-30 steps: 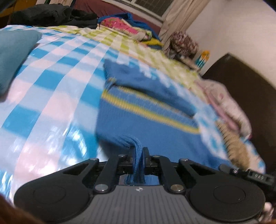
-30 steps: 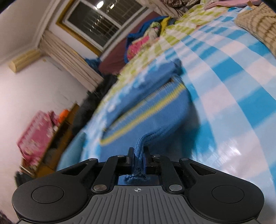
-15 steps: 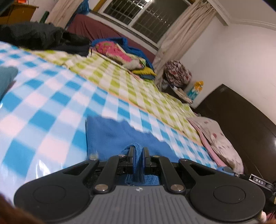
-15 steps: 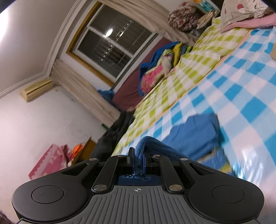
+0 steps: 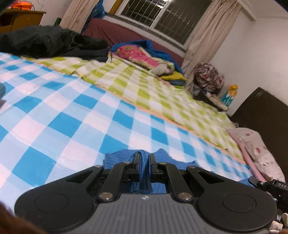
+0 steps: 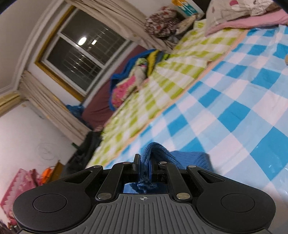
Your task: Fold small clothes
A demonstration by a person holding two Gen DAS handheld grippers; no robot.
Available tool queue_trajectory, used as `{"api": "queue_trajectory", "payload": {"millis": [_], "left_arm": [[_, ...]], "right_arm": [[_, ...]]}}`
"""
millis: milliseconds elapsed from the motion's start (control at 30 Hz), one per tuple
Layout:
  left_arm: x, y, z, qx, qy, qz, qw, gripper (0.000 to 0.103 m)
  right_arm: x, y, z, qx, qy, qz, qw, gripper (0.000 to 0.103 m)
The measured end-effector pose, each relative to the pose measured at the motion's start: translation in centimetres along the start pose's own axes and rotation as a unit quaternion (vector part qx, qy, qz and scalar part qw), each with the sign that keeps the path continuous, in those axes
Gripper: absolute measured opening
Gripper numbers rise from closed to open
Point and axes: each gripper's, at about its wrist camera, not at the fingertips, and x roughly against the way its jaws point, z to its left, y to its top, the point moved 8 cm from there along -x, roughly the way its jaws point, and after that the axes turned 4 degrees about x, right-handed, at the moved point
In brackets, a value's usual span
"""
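Far off on the left of the left wrist view, a heap of black clothes [image 5: 54,43] lies at the far edge of the bed, with a wooden cabinet [image 5: 21,19] behind it. Nearer, a blue-and-white checked sheet [image 5: 59,115] covers the bed up to the camera, and a green-and-white checked sheet [image 5: 144,84] lies next to it on the far side. At the bottom middle, the left gripper [image 5: 144,162] has its fingers pressed together on a bunched fold of the blue knitted sweater [image 5: 117,158]; the knit runs up between the pads and spreads a little to either side, low over the blue checks. Beyond, a pile of pink and blue bedding [image 5: 140,54] sits below a barred window [image 5: 162,16] with cream curtains [image 5: 203,36]. Further right stand a patterned bundle [image 5: 208,77] and a dark headboard [image 5: 261,111], with a pale spotted pillow [image 5: 259,149] at the bed's right edge.

Over in the right wrist view, tilted, the window [image 6: 81,55] is upper left and the pink bedding [image 6: 124,88] is in the middle. At the bottom middle, the right gripper [image 6: 145,165] pinches another fold of the sweater [image 6: 190,158], fingers closed tight on the knit, which arches up over them and drops to a folded blue mass just right of them on the checked sheet [image 6: 234,108]. A pillow [image 6: 234,10] lies at top right.
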Motion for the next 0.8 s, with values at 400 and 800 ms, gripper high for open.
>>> {"api": "queue_trajectory", "payload": {"millis": [400, 800], "left_arm": [[-2.0, -0.2, 1.4, 0.003, 0.038, 0.007, 0.9993, 0.014], [-0.7, -0.1, 2.6, 0.015, 0.07, -0.004, 0.9974, 0.023]], "right_arm": [[-2.6, -0.8, -1.5, -0.011, -0.029, 0.036, 0.999, 0.015], [-0.4, -0.4, -0.3, 0.051, -0.049, 0.015, 0.997, 0.037]]}}
